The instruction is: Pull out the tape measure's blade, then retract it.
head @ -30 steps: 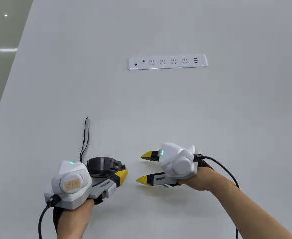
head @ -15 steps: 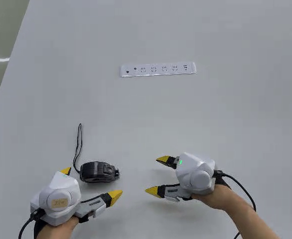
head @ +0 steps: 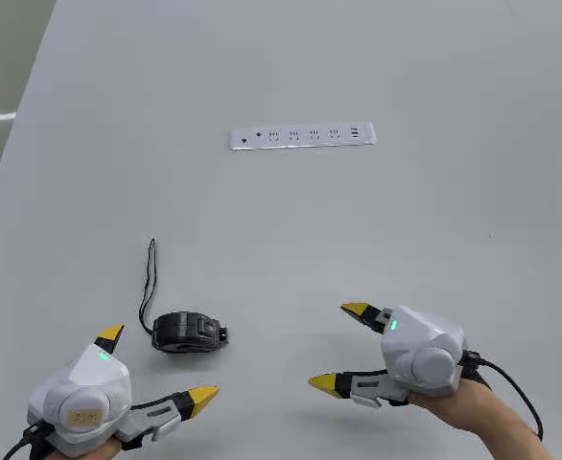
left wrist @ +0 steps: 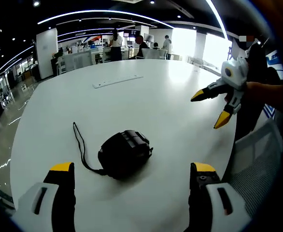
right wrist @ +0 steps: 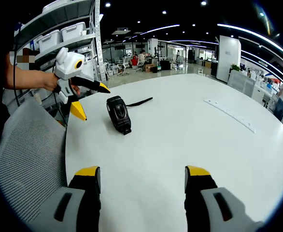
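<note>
At the far left of the head view a strip of glossy floor (head: 3, 96) borders the white table (head: 425, 220). The left gripper (head: 157, 364) is held at the table's near left edge. Its 2 yellow-tipped jaws stand wide apart and touch neither the table's things nor each other.

Just ahead of that gripper lies the tape measure (head: 187, 332), a dark, rounded case resting on the table, apart from both jaws. A thin black cord (head: 148, 283) is fixed to the case's left end and runs away from the person in a narrow loop. A small tab shows at the case's right end. In the left gripper view the case sits between the lines of the 2 jaws, a little beyond their tips, with the cord trailing off to its left.

Farther back, near the middle of the table, a white power strip (head: 302, 136) lies flat, its long side running left to right, well apart from the tape measure.

At the lower right the right gripper (head: 339, 346) is held in a hand (head: 473, 407) with a black cable behind it. Its 2 yellow-tipped jaws are also spread wide and point left toward the tape measure, well apart from it. In the right gripper view a grey mesh chair back (right wrist: 30, 159) stands at the table's edge to the left.
</note>
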{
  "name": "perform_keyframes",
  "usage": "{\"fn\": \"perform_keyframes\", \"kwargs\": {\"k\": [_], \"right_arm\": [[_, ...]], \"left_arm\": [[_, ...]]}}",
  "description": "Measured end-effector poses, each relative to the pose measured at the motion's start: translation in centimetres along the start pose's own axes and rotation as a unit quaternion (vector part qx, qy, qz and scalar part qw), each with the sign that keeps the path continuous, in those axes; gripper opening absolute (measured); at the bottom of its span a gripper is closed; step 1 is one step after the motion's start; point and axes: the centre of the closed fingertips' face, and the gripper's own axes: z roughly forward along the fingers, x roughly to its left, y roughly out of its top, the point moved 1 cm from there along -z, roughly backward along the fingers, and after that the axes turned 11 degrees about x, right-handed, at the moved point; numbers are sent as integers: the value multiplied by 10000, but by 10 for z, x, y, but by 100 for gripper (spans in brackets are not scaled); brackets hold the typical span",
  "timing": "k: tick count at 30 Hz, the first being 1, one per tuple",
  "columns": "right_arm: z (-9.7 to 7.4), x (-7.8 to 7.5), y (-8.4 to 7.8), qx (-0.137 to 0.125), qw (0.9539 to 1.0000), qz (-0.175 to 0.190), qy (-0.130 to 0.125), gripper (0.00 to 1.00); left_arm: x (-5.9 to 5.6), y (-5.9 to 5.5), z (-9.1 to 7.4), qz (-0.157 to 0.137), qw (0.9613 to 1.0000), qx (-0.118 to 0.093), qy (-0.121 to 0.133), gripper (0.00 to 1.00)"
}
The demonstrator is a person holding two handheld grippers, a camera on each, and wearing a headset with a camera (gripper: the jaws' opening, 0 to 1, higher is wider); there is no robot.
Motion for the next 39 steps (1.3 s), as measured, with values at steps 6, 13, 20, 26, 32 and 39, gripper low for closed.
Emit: {"fn": "perform_keyframes", "kwargs": {"k": [6,13,20,26,32,39], "right_arm": [[-15,-1,-10,11,9999,80,-59,77],[-29,-3,-17,-3,9995,263,-178,82],[-44,-4,-16,-141,9985,421,-305,87],[-49,-7,-18,-133,9982,457,-359,88],[-52,-7,-19,-126,9982,453,-384,89],[-54,-8,-19,-136,9981,457,-392,90]], "left_arm": [[2,-9,-9,107,9999,42,-50,99],[-3,-16,-17,325,9993,126,-154,99],[-10,-14,-24,505,9982,72,-311,99],[-9,-18,-26,494,9982,109,-316,99],[-6,-20,-31,432,9986,106,-292,99],[-4,-19,-33,410,9988,72,-261,99]]}}
